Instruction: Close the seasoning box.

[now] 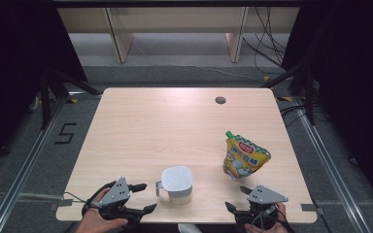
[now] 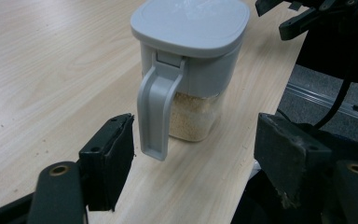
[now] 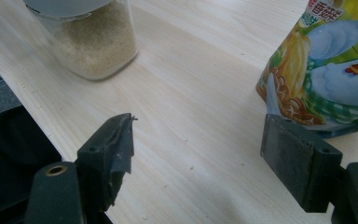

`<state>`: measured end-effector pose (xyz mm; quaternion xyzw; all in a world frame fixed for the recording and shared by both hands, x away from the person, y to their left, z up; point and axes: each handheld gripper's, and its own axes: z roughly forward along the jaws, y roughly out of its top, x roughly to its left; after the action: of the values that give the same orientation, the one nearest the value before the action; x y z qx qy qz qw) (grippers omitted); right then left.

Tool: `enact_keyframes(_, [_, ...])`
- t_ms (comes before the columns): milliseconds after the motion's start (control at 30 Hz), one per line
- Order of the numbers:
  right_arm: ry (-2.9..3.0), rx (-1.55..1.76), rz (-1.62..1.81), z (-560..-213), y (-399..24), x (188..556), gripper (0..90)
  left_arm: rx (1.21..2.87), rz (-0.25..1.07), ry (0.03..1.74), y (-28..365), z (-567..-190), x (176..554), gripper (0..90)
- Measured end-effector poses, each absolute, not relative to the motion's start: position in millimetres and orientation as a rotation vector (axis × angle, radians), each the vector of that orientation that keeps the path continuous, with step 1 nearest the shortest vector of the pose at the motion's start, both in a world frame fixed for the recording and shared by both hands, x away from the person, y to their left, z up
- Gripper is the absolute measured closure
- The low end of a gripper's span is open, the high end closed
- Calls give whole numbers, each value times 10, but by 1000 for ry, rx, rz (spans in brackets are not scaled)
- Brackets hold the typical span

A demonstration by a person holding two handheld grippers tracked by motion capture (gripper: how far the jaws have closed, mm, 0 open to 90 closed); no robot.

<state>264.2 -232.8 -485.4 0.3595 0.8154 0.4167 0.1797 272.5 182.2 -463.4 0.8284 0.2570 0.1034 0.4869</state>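
The left gripper (image 1: 144, 197) lies low at the worktop's (image 1: 175, 126) near edge, held level and aimed at the lidded grey container (image 1: 177, 182) standing just beside it, jaws spread with nothing between them. The container's handle (image 2: 155, 116) hangs in front of the gap, untouched. The right gripper (image 1: 237, 198) sits at the near edge too, jaws spread and empty, facing the yellow spouted pouch (image 1: 244, 156). Both hands are cut off (bottom of the high view); the pouch's print is too small to read.
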Motion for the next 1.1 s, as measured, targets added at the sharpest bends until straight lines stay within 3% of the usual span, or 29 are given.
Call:
enact_keyframes(500, [2326, 1021, 1170, -4861, -2309, 2633, 244, 2041, 238, 651, 1806, -4780, 2606, 240])
enact_keyframes(767, [2353, 1000, 1171, -4866, -2277, 2627, 236, 2138, 281, 633, 1829, -4860, 2609, 222])
enact_keyframes(1100, [2350, 955, 1159, -4863, -2273, 2632, 237, 2104, 296, 636, 1805, -4860, 2618, 220])
